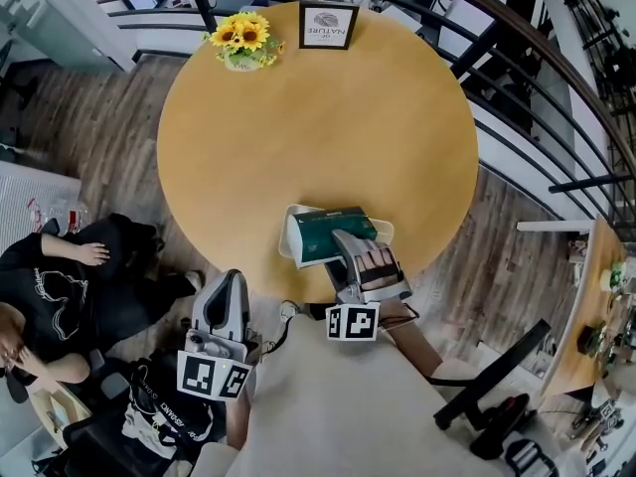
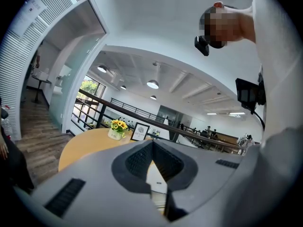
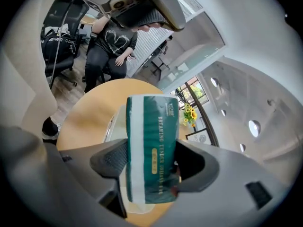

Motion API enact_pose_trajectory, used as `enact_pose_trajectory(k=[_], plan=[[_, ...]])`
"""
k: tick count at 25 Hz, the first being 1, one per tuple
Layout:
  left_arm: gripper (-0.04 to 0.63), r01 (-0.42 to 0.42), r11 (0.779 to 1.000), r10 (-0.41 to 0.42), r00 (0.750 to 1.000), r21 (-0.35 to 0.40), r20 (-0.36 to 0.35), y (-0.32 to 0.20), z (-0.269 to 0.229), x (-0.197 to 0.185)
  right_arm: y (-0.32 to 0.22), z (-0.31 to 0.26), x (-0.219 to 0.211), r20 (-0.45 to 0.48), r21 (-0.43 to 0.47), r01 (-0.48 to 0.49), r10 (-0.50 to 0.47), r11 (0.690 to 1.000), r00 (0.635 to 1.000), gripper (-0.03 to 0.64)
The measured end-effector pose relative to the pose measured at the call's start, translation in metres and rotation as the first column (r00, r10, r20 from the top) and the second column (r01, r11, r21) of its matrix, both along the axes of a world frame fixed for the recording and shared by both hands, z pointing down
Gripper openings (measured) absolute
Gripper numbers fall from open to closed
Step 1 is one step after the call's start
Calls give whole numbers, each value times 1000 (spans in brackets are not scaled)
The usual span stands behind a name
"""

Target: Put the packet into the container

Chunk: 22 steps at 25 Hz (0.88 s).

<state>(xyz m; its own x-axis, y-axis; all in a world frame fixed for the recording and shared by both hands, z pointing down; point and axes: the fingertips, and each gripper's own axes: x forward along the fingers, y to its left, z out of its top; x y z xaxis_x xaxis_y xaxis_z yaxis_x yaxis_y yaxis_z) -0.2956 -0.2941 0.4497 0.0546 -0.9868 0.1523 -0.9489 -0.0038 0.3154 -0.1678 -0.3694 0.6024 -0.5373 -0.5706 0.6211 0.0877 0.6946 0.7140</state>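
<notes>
Right gripper (image 1: 350, 241) has its fingers clamped on the green tissue packet (image 3: 151, 145), holding it right over the white container (image 1: 288, 248) at the bench (image 1: 318, 117) edge, probably lined up for the drop. Left gripper (image 1: 235, 278), fingers pinched together on nothing, hangs well clear of the container.

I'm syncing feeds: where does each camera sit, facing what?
Head view: head-mounted, looking down on the round wooden table; left gripper, right gripper show.
Left gripper view: on left gripper, faces across the table; shut jaws, torso show.
Right gripper view: on right gripper, faces its clamped green tissue packet, white container beneath.
All share yellow sunflowers.
</notes>
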Motion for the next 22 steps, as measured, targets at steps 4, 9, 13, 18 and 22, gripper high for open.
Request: enact_pose_trajectory(k=[4, 9, 13, 18, 22], plan=[[6, 2, 1000, -2, 1000, 7, -6, -3, -3, -2, -3, -1, 3, -45, -34, -53, 51, 998, 998, 313], [5, -2, 1000, 2, 1000, 25, -10, 8, -6, -14, 9, 6, -5, -89, -31, -111, 108, 993, 990, 313], [5, -2, 1000, 2, 1000, 30, -7, 16, -7, -21, 10, 13, -9, -126, -5, -185, 182, 983, 975, 314], [5, -1, 1000, 1, 1000, 27, -1, 20, -8, -26, 11, 26, -8, -166, -18, -231, 225, 973, 960, 314], [5, 9, 1000, -9, 1000, 27, -2, 26, -9, -30, 12, 37, -11, -200, -64, -247, 230, 967, 952, 314]])
